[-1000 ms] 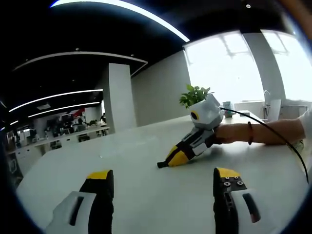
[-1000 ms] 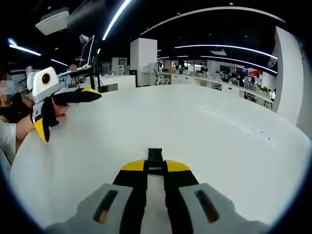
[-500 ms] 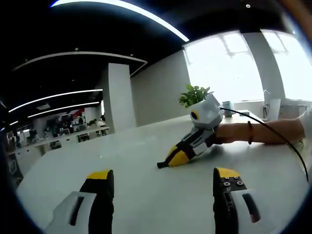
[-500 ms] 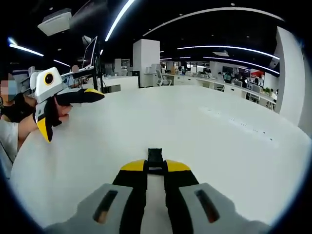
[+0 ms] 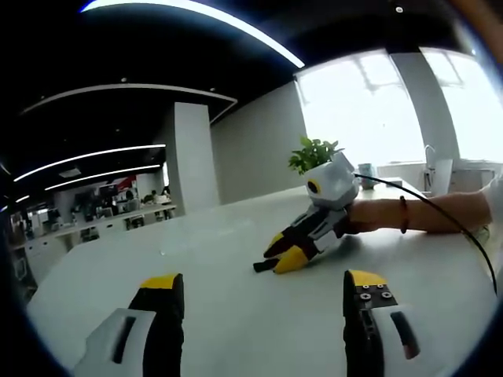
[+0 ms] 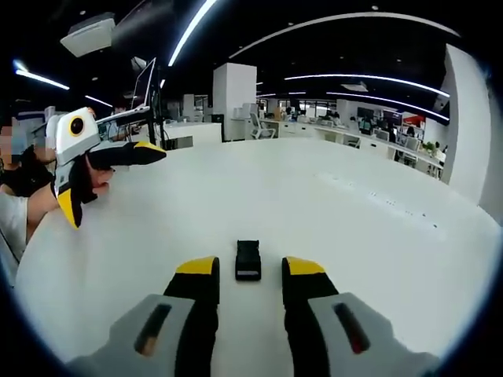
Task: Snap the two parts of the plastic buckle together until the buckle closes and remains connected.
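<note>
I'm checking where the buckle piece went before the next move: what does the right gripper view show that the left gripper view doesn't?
The right gripper view shows the black buckle piece lying free on the white table between the right gripper's open jaws, and the left gripper held above the table. The left gripper view shows a potted plant, bright windows and the person's forearm. Both show the table and an office behind.
</note>
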`<state>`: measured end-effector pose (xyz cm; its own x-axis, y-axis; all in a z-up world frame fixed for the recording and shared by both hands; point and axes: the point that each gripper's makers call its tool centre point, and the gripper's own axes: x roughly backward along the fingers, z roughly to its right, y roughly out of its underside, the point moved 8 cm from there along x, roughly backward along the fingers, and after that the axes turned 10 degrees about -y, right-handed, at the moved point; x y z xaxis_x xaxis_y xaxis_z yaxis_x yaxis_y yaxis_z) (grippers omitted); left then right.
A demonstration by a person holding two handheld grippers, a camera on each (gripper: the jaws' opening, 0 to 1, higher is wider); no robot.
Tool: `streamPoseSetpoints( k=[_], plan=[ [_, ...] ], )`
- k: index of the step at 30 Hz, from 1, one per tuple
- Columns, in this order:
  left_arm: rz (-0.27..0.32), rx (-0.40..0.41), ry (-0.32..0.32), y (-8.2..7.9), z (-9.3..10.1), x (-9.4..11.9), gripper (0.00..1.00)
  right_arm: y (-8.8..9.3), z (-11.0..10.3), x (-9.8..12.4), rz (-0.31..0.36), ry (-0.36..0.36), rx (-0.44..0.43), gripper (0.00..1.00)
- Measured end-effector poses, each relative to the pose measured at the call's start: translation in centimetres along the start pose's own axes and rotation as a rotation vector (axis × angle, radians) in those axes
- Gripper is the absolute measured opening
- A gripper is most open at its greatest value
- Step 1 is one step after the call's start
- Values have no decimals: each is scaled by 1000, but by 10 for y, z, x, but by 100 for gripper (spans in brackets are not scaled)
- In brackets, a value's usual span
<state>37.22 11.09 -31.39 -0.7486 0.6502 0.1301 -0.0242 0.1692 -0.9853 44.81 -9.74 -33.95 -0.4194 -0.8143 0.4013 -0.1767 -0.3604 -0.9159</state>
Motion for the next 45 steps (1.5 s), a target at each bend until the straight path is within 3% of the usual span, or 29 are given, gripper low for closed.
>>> streamPoseSetpoints(
  k=[7,10,15,27,36,45],
  plan=[
    [1,1,0,0,0,0,84,-8,12,2,40,64,46,64],
    [2,1,0,0,0,0,84,-12,17,3,94,118,24,98],
    [1,1,0,0,0,0,84,-11,14,5,91,143,33,100],
    [5,7,-8,-1,-2,0,87,-6,-2,2,62,101,37,100],
    [5,-2,-18,-1,-2,-2,99,-8,7,0,53,94,37,100],
    [0,7,-11,1,0,-3,99,-12,12,3,72,95,36,100]
  ],
)
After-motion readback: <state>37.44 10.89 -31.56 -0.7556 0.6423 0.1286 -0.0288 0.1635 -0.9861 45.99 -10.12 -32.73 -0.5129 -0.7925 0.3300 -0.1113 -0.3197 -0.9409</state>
